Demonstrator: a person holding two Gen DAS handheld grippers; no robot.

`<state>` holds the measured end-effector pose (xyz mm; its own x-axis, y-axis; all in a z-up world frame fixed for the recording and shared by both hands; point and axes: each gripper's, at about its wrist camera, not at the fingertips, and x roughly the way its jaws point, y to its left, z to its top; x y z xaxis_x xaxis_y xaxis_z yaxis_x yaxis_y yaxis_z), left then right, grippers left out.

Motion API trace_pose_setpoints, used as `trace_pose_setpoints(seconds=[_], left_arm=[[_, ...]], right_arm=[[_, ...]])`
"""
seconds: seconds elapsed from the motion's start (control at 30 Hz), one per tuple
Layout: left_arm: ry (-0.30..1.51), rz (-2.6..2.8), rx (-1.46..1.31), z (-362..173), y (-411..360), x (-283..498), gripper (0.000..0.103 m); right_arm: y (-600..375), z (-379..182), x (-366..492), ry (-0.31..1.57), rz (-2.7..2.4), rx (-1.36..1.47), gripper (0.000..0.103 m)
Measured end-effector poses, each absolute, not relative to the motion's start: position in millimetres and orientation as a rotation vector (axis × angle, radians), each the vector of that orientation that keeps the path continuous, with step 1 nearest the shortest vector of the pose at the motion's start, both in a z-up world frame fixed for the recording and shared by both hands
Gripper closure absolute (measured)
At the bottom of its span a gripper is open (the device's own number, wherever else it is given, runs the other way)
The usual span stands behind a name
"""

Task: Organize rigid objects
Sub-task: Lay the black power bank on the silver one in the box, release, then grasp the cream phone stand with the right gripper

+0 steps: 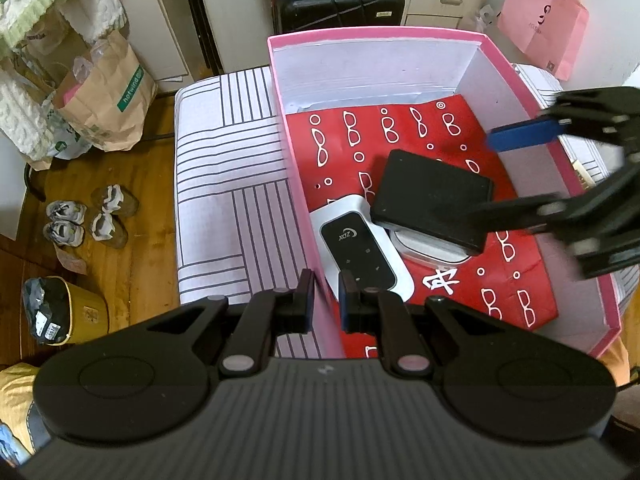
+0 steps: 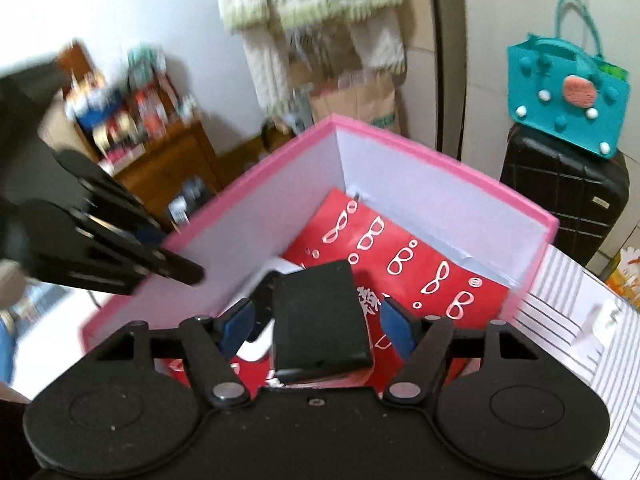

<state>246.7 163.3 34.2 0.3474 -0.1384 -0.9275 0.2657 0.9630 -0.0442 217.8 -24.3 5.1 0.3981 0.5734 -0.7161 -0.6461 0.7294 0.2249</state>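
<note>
The left gripper [image 1: 325, 300] points steeply down at the near left wall of the pink box [image 1: 558, 152], its two fingers pinched onto that wall, one outside and one inside. The right gripper [image 2: 316, 326] reaches in from the box's right side, tilted down over the interior, its jaws spread wide with blue pads on either side of a black rectangular case [image 2: 322, 320]; the pads stand clear of the case and do not press on it. In the left wrist view the right gripper [image 1: 508, 176] is blurred, one blue-padded finger over the far right wall and the other over the case's near corner. The box sits on a white striped cushion [image 1: 224, 184]. Inside, a red paper bag with white glasses print [image 1: 400, 128] lines the floor. On it lies a white device with a black panel [image 1: 360, 252], and beside it a white rounded case [image 1: 424, 250] with the black rectangular case [image 1: 432, 196] resting tilted on top.
</note>
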Motion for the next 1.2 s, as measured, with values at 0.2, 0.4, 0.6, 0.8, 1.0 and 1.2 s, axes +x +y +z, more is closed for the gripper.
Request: trace_pose_setpoints(seconds=[0.2, 0.4, 0.6, 0.8, 1.0, 1.2], left_arm=[[1.187, -0.261, 0.123, 34, 162, 246, 0.092], [1.182, -0.268, 0.098, 34, 166, 245, 0.092], [1.173, -0.265, 0.093, 34, 168, 243, 0.092], [1.162, -0.257, 0.118, 34, 163, 241, 0.092], [1.149, -0.265, 0.127, 35, 165, 240, 0.093], [1.147, -0.264, 0.121, 34, 166, 240, 0.093]], right_arm=[[-74, 28, 177, 0.766, 0.669, -0.063, 0.029], [-115, 31, 137, 0.574, 0.537, -0.143, 0.027], [-147, 1, 132, 0.691, 0.413, -0.095, 0.030], [-176, -45, 122, 0.745, 0.316, 0.007, 0.033], [-198, -82, 105, 0.703, 0.163, -0.028, 0.034], [-198, -89, 101, 0.671, 0.248, 0.002, 0.037]])
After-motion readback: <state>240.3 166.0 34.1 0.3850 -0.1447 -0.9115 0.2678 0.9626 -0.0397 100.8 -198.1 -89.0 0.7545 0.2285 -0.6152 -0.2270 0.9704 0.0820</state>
